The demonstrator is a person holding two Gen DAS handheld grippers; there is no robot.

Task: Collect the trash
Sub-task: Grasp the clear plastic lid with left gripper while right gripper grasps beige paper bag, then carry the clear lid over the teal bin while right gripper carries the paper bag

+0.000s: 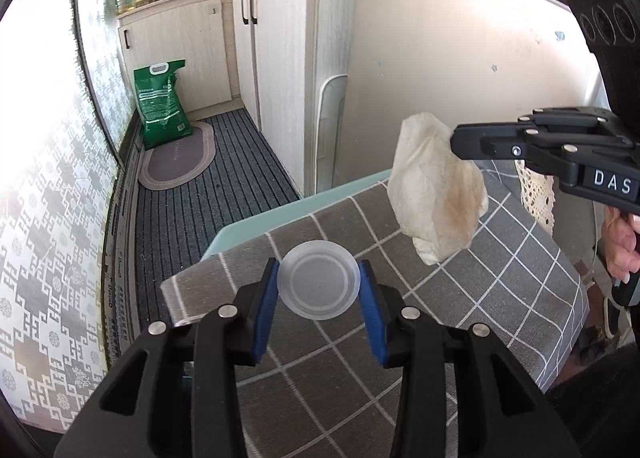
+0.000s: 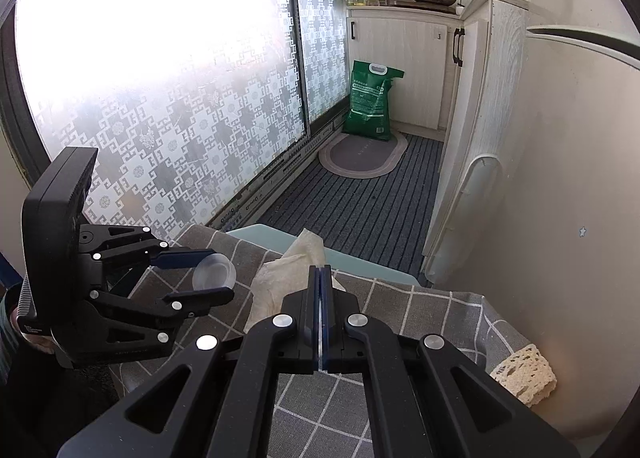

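From the left wrist we saw our left gripper (image 1: 319, 285) clamped on a clear plastic cup (image 1: 318, 285) above the checked tablecloth (image 1: 500, 278); to its right, the right gripper (image 1: 454, 142), lettered "DAS", pinched a stained tissue (image 1: 436, 198).

From the right wrist, our right gripper (image 2: 322, 272) was pressed together on the tissue (image 2: 276, 282), the cup (image 2: 214, 270) to its left. The green bag's (image 2: 370, 102) print was unreadable.

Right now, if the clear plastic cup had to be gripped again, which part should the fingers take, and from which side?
Take the plastic cup across its round side wall, coming in level from its base end, as the left gripper does now: one blue pad each side. The wall is narrow enough to span; the thin rim would likely flex.
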